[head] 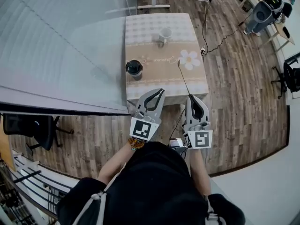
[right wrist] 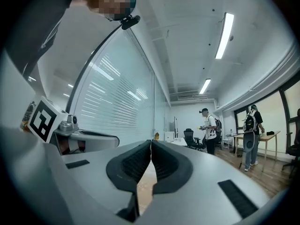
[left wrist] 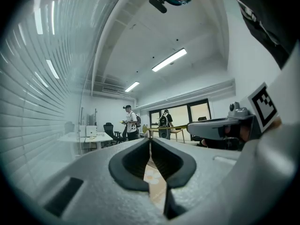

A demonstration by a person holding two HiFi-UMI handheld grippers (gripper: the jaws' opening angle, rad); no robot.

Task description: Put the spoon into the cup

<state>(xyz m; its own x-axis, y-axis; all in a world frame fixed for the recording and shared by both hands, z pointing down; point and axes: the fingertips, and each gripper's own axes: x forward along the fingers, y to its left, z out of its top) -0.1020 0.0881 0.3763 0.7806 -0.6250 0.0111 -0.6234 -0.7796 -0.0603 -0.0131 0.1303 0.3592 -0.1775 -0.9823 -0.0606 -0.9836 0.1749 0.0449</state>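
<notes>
A white cup [head: 165, 33] stands at the far middle of a small table [head: 140, 81] under a beige flowered cloth. A dark round cup [head: 134, 68] sits nearer, on the table's left side. A thin dark stick [head: 183, 78] lies slanted across the right front of the cloth; I cannot tell if it is the spoon. My left gripper [head: 161, 92] and right gripper [head: 191, 97] hover side by side at the table's near edge, both shut and empty. The jaws meet at their tips in the left gripper view [left wrist: 150, 142] and in the right gripper view [right wrist: 151, 143].
A glass partition [head: 61, 46] with blinds runs along the table's left. Wooden floor with a cable [head: 220, 39] lies to the right, with an office chair [head: 288, 76] and equipment [head: 265, 11] beyond. Two people [right wrist: 208, 130] stand far across the room by desks.
</notes>
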